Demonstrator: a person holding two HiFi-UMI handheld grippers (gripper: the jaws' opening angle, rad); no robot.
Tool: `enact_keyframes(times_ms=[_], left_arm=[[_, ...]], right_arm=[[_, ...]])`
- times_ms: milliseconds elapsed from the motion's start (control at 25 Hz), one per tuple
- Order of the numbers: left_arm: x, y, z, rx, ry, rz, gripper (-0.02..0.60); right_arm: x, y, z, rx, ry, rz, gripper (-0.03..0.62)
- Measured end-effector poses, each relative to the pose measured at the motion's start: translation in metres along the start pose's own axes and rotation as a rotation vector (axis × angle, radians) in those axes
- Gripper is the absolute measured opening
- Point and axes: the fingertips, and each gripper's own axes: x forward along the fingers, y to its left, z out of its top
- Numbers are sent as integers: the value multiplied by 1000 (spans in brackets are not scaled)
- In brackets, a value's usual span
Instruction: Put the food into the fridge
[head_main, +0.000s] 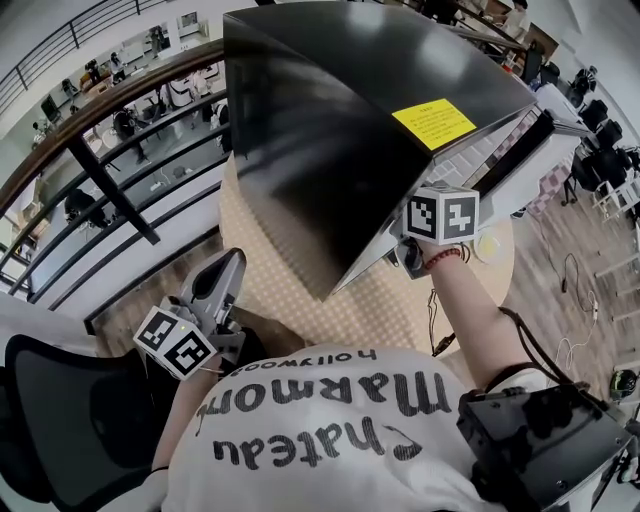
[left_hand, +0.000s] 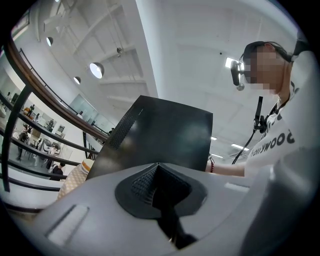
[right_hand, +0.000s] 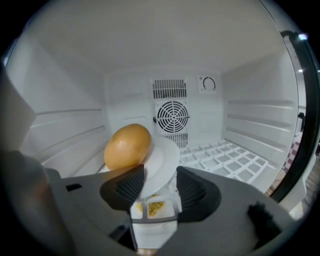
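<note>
A black mini fridge (head_main: 330, 120) stands on a round table (head_main: 300, 290), its door (head_main: 520, 150) swung open to the right. Inside, a white plate (right_hand: 165, 157) holds a round golden-brown bun (right_hand: 127, 146) and rests on the white wire shelf (right_hand: 225, 157). My right gripper (right_hand: 161, 186) reaches into the fridge. It is open, with the plate's near rim between its pads and a gap on each side. In the head view only its marker cube (head_main: 442, 215) shows at the fridge mouth. My left gripper (head_main: 232, 258) is shut and empty, held low beside the person's body and pointing up at the fridge (left_hand: 160, 135).
A fan grille (right_hand: 172, 116) sits in the fridge's back wall, with ribbed side walls left and right. The door edge (right_hand: 305, 125) is close on the right. A small white dish with something yellow (head_main: 487, 243) lies on the table by the door. A railing (head_main: 100, 170) and a black chair (head_main: 60, 420) are on the left.
</note>
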Motion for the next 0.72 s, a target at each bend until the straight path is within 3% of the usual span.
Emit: enact_keyframes(times_ms=[720], left_arm=[[-9,-12,-2,18,-23,40,8]], right_arm=[[-1,1,-4,-90,-1,-3,222]])
